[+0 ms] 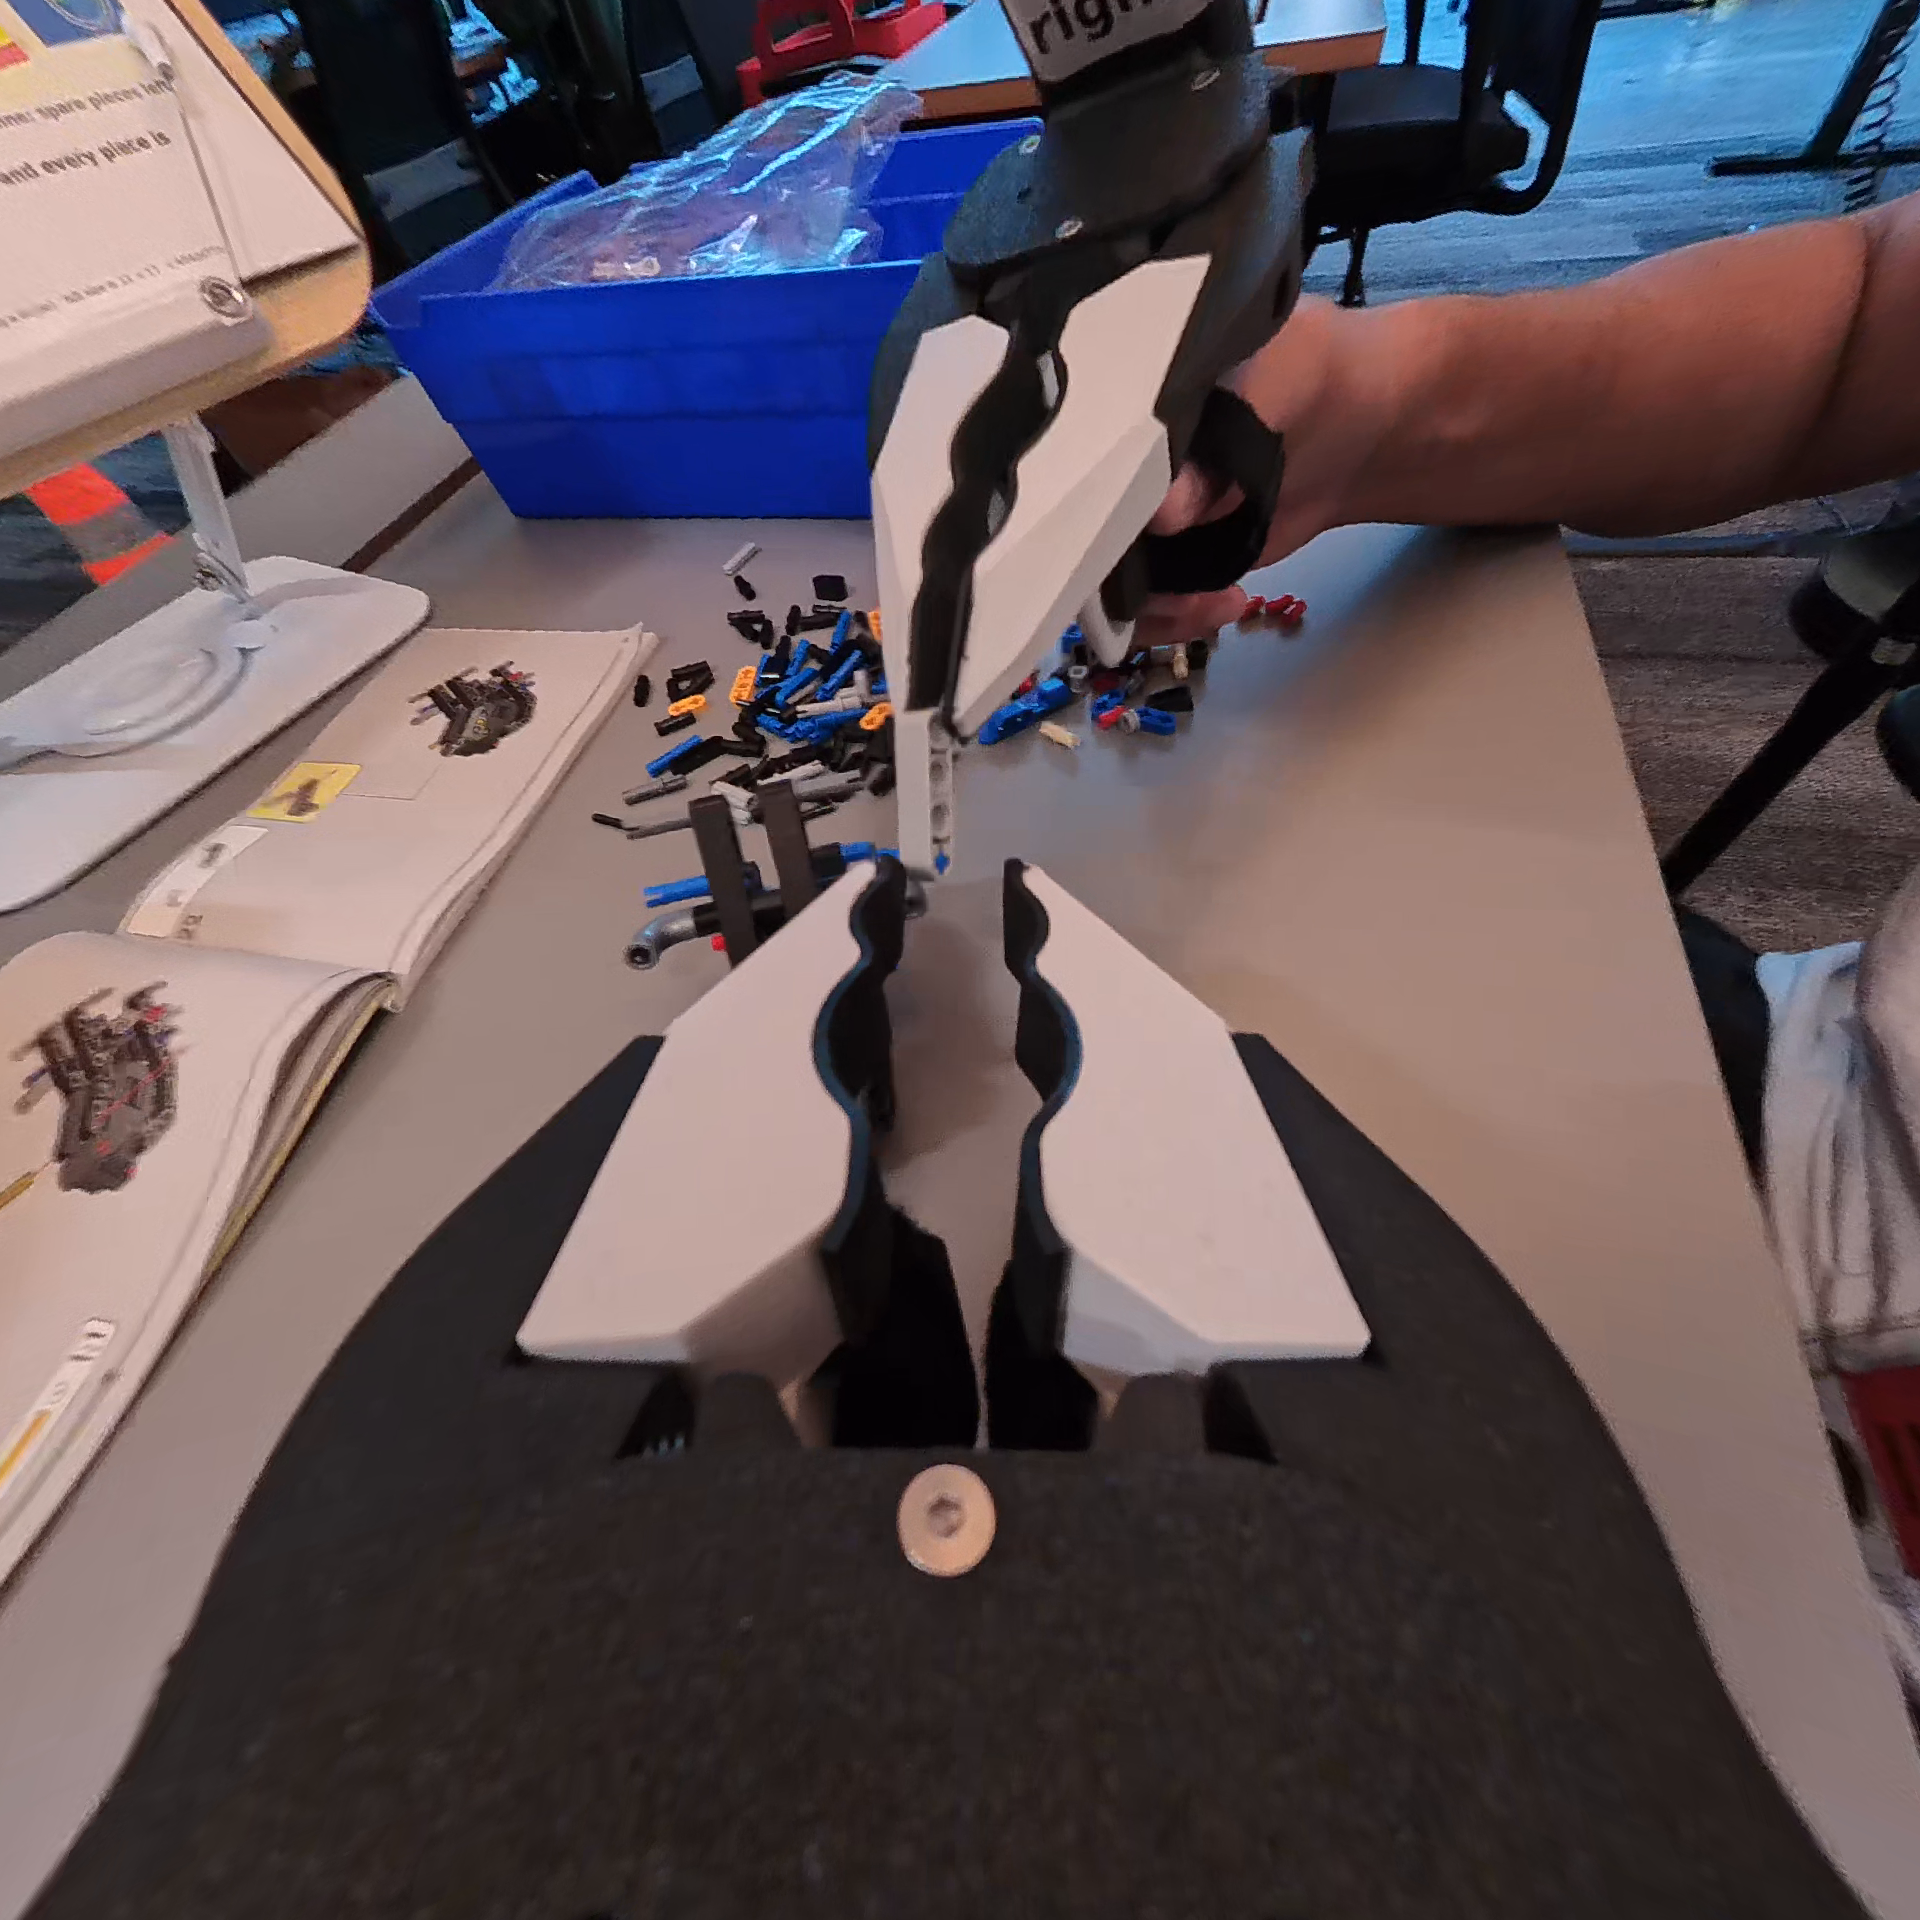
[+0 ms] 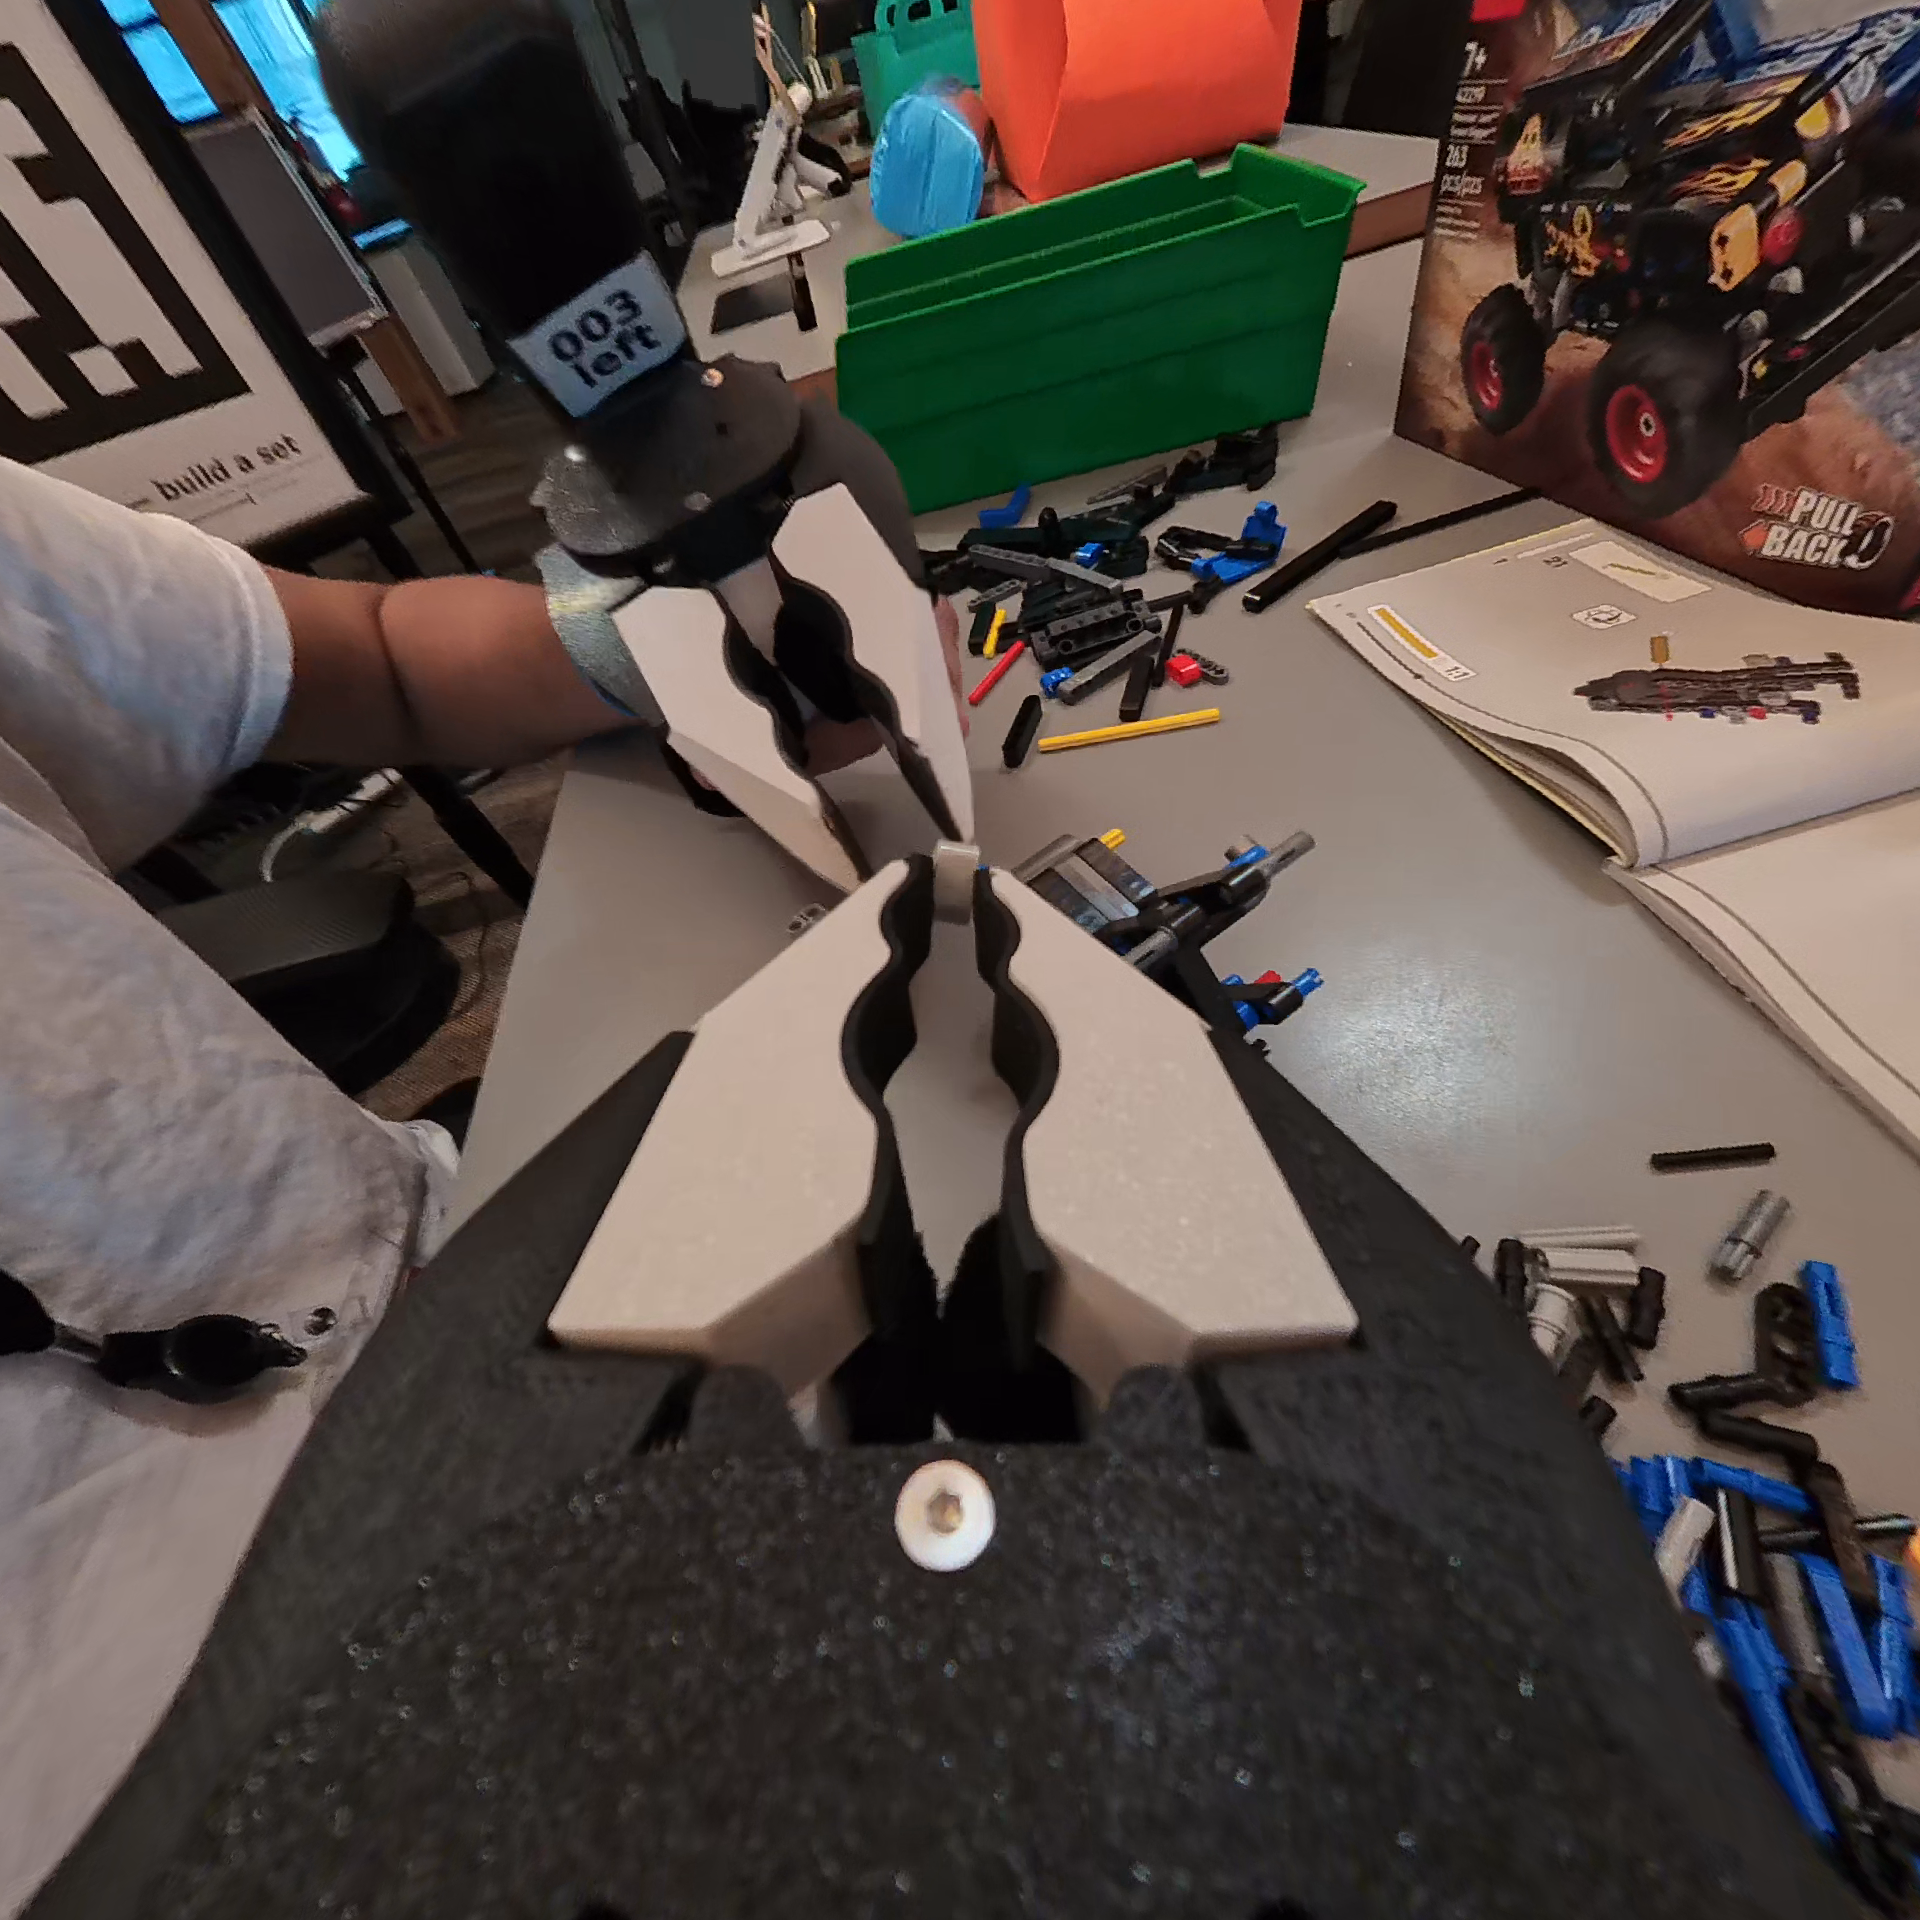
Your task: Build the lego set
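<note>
In the left wrist view, our right gripper (image 1: 940, 717) comes down from above with its fingers clamped on the top end of a light grey beam (image 1: 932, 795); the beam's long axis runs nearly upright, tilted a little, with a blue pin (image 1: 940, 860) at its lower end pointing down at the grey table (image 1: 1299, 935). Our right hand (image 1: 1299, 447) grips the handle from the right of the beam, forearm level. Our left gripper (image 1: 951, 878) sits just below the beam's lower end, fingers apart with nothing between them. Just left of the beam stands the partly built black assembly (image 1: 743, 873), behind it the loose parts pile (image 1: 821, 686), farther left the open instruction booklet (image 1: 395, 810), and beyond the pile a blue bin (image 1: 665, 384). In the right wrist view, our right gripper (image 2: 954, 883) pinches the beam (image 2: 954, 868), seen end-on and pointing away. Our left gripper (image 2: 914, 842) slants down to the beam from behind, tips spread, forearm reaching in from the left. The assembly (image 2: 1143, 894) lies just right of the beam; a green bin (image 2: 1091, 332) and the set's box (image 2: 1683, 291) sit beyond.
</note>
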{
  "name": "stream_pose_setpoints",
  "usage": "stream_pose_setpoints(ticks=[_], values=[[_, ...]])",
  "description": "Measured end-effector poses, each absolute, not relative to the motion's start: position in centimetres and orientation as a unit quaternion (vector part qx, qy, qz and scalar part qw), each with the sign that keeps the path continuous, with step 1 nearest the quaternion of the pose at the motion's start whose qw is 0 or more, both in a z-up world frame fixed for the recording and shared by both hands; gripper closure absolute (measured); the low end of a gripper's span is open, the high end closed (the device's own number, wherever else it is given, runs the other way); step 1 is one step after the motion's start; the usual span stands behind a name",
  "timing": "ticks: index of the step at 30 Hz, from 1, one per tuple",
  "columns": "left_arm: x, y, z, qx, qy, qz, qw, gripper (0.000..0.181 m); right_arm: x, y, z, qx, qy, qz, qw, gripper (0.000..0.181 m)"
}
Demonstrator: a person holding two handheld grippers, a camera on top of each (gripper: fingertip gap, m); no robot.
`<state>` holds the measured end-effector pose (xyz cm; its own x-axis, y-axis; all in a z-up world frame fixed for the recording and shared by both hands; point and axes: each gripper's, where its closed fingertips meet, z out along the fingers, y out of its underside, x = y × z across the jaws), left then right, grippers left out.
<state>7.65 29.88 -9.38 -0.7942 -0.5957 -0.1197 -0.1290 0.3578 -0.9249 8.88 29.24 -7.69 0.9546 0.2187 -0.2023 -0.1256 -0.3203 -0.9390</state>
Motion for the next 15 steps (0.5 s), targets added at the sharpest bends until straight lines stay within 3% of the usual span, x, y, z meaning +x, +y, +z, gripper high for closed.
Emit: stream_pose_setpoints(ticks=[7, 15], values=[[8.7, 30.1, -9.2, -0.18, 0.791, -0.435, 0.39, 0.164, 8.9, 30.0, -8.5, -0.819, -0.043, 0.046, 0.571, 0.175], [8.9, 30.3, -9.4, -0.164, 0.791, -0.403, 0.43, 0.173, 8.3, 30.3, -8.6, -0.819, -0.061, 0.009, 0.571, 0.175]])
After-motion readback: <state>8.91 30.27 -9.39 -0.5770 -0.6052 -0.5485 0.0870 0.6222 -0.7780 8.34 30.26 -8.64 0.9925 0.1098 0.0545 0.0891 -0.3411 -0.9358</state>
